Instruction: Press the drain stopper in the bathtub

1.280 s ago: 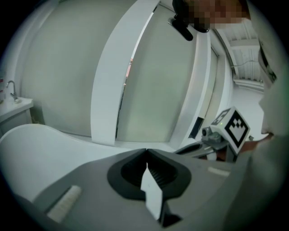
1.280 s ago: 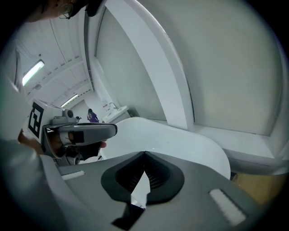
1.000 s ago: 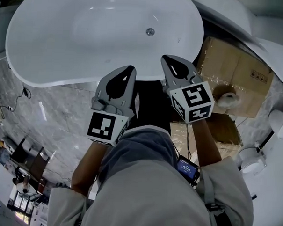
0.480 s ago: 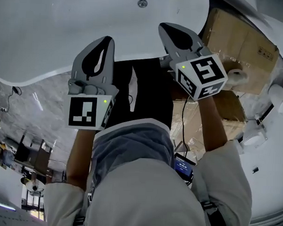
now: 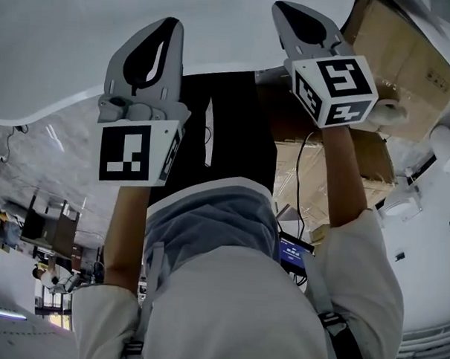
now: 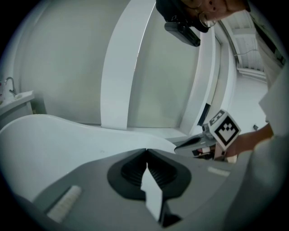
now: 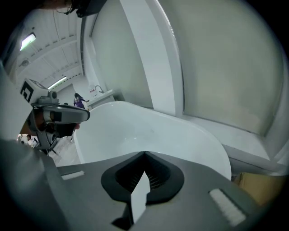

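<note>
The white bathtub (image 5: pixel 67 49) fills the top of the head view; only its near rim and outer wall show, and the drain stopper is out of sight in every view. My left gripper (image 5: pixel 171 25) is held over the near rim, jaws shut with nothing between them. My right gripper (image 5: pixel 290 7) is shut and empty too, at the tub's right end. The left gripper view looks along shut jaws (image 6: pixel 146 151) over the tub rim (image 6: pixel 49 135). The right gripper view shows shut jaws (image 7: pixel 144 154) above the tub basin (image 7: pixel 149 128).
A cardboard box (image 5: pixel 405 60) stands to the right of the tub, beside white fixtures (image 5: pixel 444 147). Grey marble floor (image 5: pixel 47 152) lies at the left. A small screen device (image 5: pixel 292 254) hangs at the person's waist, with a cable above it.
The tub has slid up the head view and the drain stopper has left the frame. Both grippers have moved forward and up toward the tub rim, still shut.
</note>
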{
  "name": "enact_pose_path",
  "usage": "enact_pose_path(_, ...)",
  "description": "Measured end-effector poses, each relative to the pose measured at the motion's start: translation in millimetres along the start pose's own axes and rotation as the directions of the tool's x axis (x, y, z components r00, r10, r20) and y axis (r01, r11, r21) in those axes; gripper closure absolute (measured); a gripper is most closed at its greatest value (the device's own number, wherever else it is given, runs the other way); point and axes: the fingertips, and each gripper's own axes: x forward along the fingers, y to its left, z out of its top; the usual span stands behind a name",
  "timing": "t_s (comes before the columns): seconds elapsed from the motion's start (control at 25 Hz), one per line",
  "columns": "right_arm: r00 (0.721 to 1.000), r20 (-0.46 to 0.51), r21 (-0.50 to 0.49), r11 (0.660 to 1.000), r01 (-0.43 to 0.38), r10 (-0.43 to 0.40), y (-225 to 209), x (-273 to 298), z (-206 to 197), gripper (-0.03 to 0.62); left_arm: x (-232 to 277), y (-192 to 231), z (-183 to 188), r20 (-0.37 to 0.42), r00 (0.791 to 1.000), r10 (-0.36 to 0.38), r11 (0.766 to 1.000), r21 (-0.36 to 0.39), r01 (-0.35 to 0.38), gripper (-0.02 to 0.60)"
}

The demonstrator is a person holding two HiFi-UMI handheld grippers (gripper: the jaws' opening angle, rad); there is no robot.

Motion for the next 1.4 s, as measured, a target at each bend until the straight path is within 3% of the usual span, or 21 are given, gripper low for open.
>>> enact_pose_path(0.24, 1.000, -0.020, -0.042, 0.999, -0.011, 0.011, -12, 33, -19, 0.600, 27, 6, -15, -0.004, 1.000, 0.024, 0.999, -0.033, -0.024, 0.581)
enact_pose_path(0.52, 1.000, -0.027, -0.064, 0.998, 0.004, -0.006, -16, 80, -35, 0.600, 57, 18, -42, -0.029, 1.000, -0.004, 0.998, -0.057, 0.002, 0.581)
enact_pose_path(0.76, 0.995, -0.069, -0.034, 0.997, 0.064, -0.066, -36, 115, -57, 0.600, 84, 31, -70, -0.056, 0.998, -0.026, 0.996, -0.081, 0.021, 0.581)
enact_pose_path(1.4, 0.991, -0.100, -0.023, 0.996, 0.086, -0.088, -70, 232, -119, 0.600, 135, 89, -129, -0.085, 0.996, -0.004, 0.983, -0.182, -0.011, 0.581)
